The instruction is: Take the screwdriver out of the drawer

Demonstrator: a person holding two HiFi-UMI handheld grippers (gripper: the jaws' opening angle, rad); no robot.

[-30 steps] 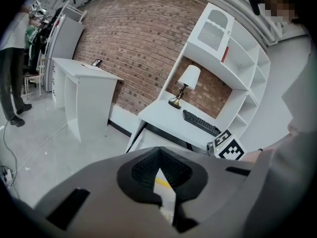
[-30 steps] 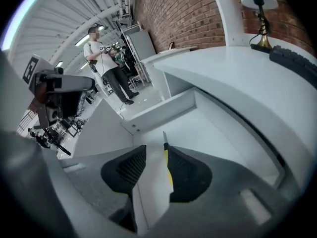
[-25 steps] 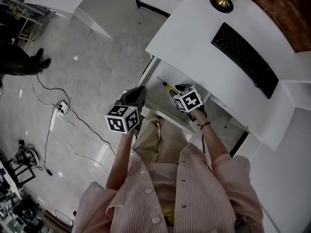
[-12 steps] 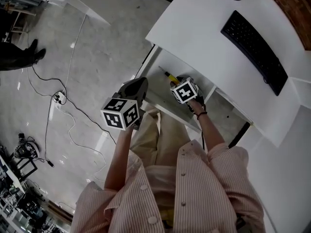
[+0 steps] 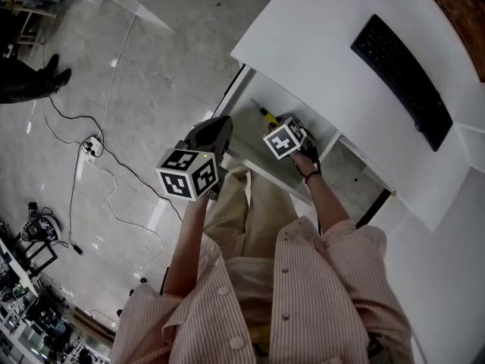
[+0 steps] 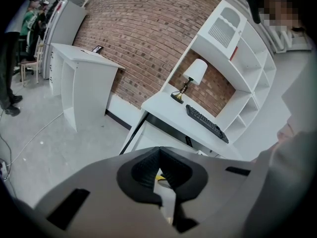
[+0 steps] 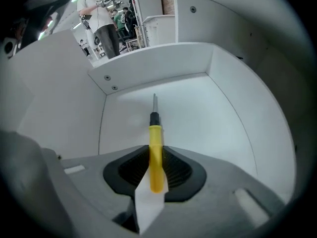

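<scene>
A screwdriver [image 7: 156, 152] with a yellow handle and a thin metal shaft lies on the floor of the open white drawer [image 7: 213, 118]. My right gripper [image 7: 156, 163] points steeply down into the drawer; its jaws have just been closing, and the ribbed pads now sit against both sides of the handle. In the head view the screwdriver [image 5: 262, 112] pokes out beyond the right gripper [image 5: 275, 122]. My left gripper [image 5: 219, 125] hovers by the drawer's front left corner, shut and holding nothing. In its own view the left gripper [image 6: 159, 155] has its tips together.
A white desk [image 5: 303, 36] above the drawer carries a black keyboard [image 5: 402, 70] and a lamp [image 6: 195, 73]. Cables and a power strip [image 5: 92, 149] lie on the grey floor to the left. My legs are close below the drawer front.
The right gripper has come down into the drawer onto the screwdriver's handle. The left gripper has stayed by the drawer's front corner.
</scene>
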